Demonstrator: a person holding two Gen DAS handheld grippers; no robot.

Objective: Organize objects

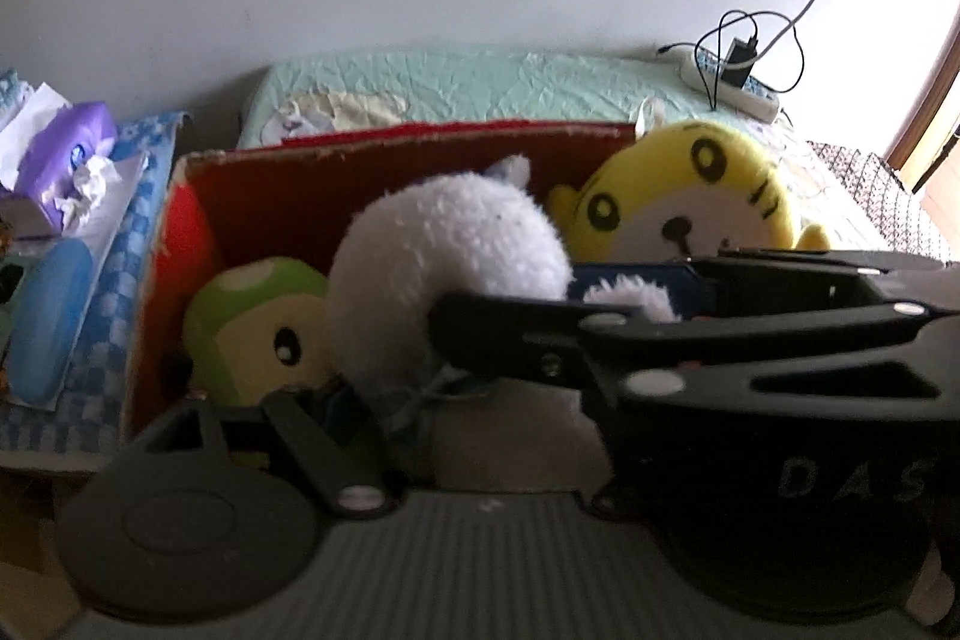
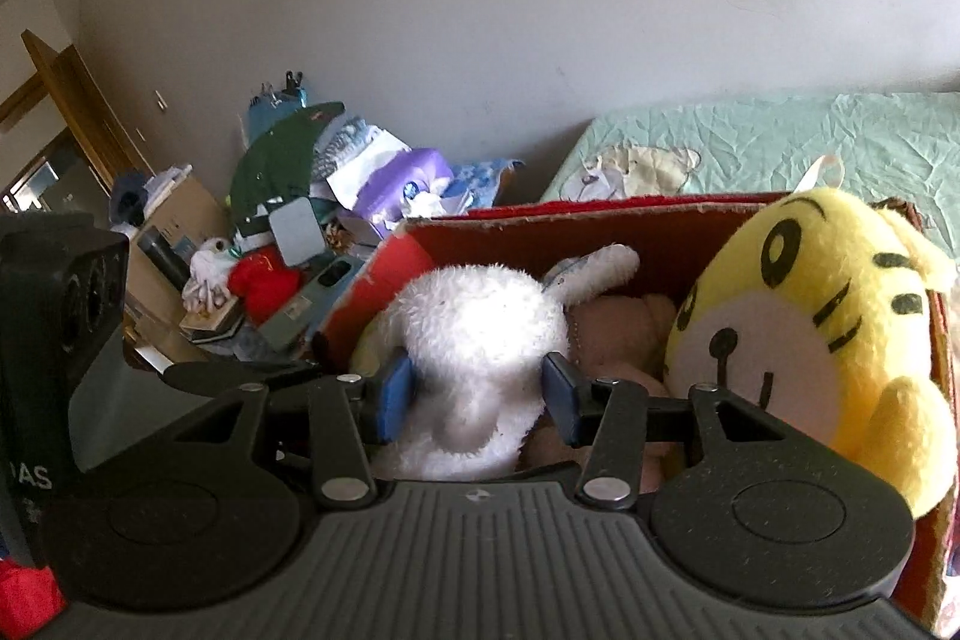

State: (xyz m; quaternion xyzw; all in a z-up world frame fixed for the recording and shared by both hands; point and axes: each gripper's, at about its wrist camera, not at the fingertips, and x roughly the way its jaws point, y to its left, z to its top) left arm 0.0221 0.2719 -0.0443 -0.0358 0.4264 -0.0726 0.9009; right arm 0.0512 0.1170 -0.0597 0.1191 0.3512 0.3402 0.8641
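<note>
Bed (image 2: 780, 142) behind red box (image 2: 540, 226); "DAS" on right tongs (image 2: 477, 394) gripping white plush (image 2: 480, 328).

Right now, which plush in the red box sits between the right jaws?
The white fluffy plush: blue pads press its sides. The yellow tiger plush sits right of the right gripper, untouched; the green plush lies far left.

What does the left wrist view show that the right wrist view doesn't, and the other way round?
Left wrist only: a green plush inside the red box, and a power strip on the bed. Right wrist only: the right gripper closed on the white plush, and a pinkish plush behind it. Both show the box, the white plush and the yellow tiger plush.
</note>
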